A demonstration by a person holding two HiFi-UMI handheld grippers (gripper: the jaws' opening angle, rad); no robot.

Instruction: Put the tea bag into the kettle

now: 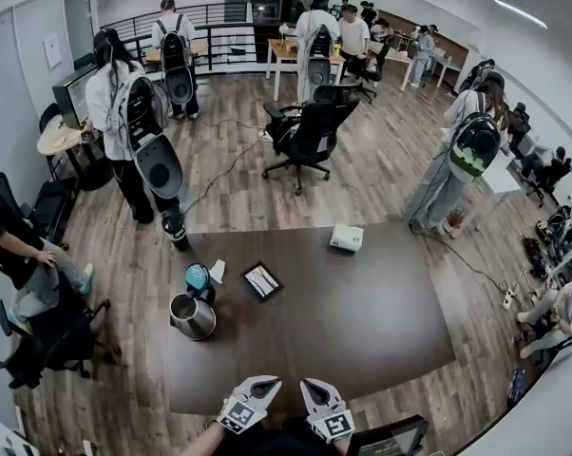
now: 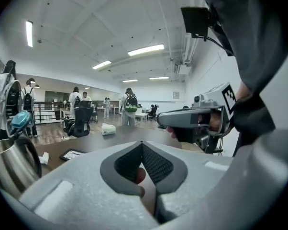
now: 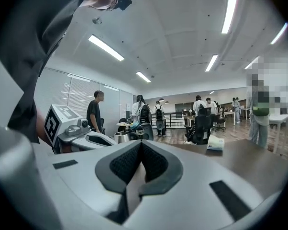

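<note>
- The left gripper (image 1: 264, 385) and the right gripper (image 1: 314, 389) are being held side by side at the near edge of the table (image 1: 362, 321). In each gripper view the jaws are being pressed together at the tips, with nothing pinched between them.
- The small white piece just beside the kettle (image 1: 192, 315), on its far side, is being taken for the tea bag (image 1: 217, 272). It is lying on the table, well apart from both grippers.
- The tea bag is being judged very light, soft and easily torn. A gentle pinch at its upper edge or tag is being advised, rather than a squeeze on the filled body.
- The kettle is being read as steel, rigid and smooth. A teal lid (image 1: 198, 276) is apparently being held raised, so the mouth looks open.
- The table is being seen as dark, flat and smooth, and a thin bag may be sliding under a pad. A tablet (image 1: 261, 280) and a white box (image 1: 346, 238) are also lying on it.
- Beyond the table, a wooden floor is being shared by office chairs and standing people.
</note>
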